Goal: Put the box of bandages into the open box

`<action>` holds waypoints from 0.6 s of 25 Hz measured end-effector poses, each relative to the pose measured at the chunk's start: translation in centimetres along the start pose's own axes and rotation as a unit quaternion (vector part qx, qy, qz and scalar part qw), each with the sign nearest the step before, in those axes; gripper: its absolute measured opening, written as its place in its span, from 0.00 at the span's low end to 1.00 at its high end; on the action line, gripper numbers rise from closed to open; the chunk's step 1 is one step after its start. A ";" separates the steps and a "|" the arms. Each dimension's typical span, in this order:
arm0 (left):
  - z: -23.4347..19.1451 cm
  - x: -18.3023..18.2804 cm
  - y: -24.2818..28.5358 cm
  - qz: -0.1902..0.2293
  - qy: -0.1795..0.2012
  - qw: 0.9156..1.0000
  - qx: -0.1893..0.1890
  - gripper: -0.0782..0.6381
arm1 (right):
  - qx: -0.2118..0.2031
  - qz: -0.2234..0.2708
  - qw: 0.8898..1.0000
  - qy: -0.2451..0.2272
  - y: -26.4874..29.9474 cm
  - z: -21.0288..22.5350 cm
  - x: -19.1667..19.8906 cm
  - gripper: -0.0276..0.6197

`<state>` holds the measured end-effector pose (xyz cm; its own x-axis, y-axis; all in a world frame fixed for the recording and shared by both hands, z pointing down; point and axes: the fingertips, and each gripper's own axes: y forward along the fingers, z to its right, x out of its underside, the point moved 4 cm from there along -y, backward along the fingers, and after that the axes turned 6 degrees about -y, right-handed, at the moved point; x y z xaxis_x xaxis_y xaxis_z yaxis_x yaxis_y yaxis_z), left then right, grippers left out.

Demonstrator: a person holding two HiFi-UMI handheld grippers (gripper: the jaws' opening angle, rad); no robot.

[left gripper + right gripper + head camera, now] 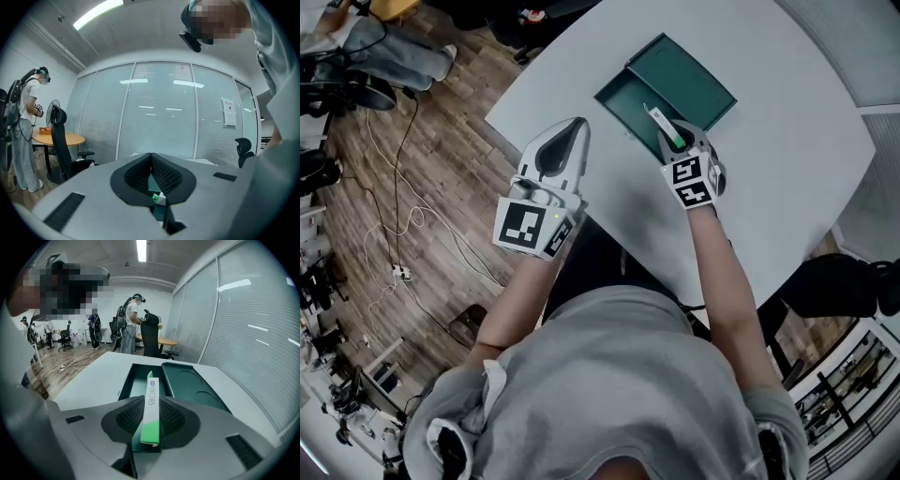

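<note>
A white counter (787, 178) carries the dark green open box (628, 108), in which nothing is seen. The left gripper (572, 131) is held aside, jaws together, empty. The box of bandages (662, 126) is clamped edgewise in the right gripper (679, 142) at the open box's near edge. Lowering and release remain.

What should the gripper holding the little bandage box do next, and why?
Probably ease the right gripper forward and down. Its jaws pinch the box of bandages on edge. The far end already reaches over the open box, but the gripper sits at the near rim, so the bandages aren't inside yet.
</note>
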<state>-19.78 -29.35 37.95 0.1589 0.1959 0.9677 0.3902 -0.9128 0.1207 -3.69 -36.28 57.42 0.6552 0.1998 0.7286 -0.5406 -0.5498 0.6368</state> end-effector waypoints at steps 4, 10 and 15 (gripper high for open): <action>-0.6 0.4 -0.3 -0.002 0.001 1.000 -0.007 0.13 | 0.007 -0.027 1.000 -0.015 1.1 -0.6 1.0 0.22; -1.0 0.2 -0.8 -0.004 -0.004 1.000 -0.011 0.13 | -0.038 0.000 0.999 0.026 1.0 -2.3 0.3 0.29; -0.6 0.2 -1.4 -0.001 -0.002 1.000 -0.008 0.13 | -0.037 0.082 0.989 0.117 -2.3 -1.7 -1.3 0.23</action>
<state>-20.81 -28.22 38.07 0.1616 0.1983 0.9667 0.3762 -0.9180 0.1254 -4.21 -33.86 55.41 0.4199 0.3000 0.8566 -0.6718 -0.5318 0.5156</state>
